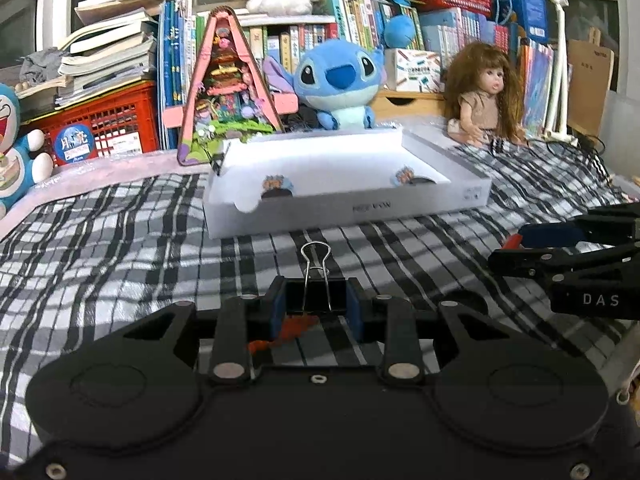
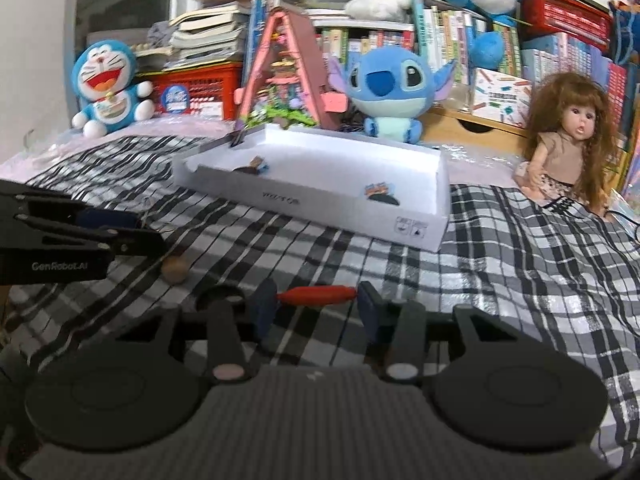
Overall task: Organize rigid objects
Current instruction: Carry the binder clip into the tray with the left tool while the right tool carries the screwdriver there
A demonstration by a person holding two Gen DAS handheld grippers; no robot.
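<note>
- Left gripper (image 1: 316, 304) clamps a black binder clip (image 1: 316, 294) above the plaid cloth (image 1: 120, 240)
- Right gripper (image 2: 316, 306) grasps a red pen (image 2: 316, 295) by its ends, white box (image 2: 320, 200) beyond

Stitch plush (image 1: 338, 80), doll (image 1: 482, 92), red crate (image 1: 100, 124) w/ books behind.

Doraemon plush (image 1: 16, 148): cut off by left frame edge in left wrist view. Wooden ball (image 2: 175, 270): partly hidden behind left gripper (image 2: 132, 236). White box (image 2: 320, 196) lettering: illegible.
</note>
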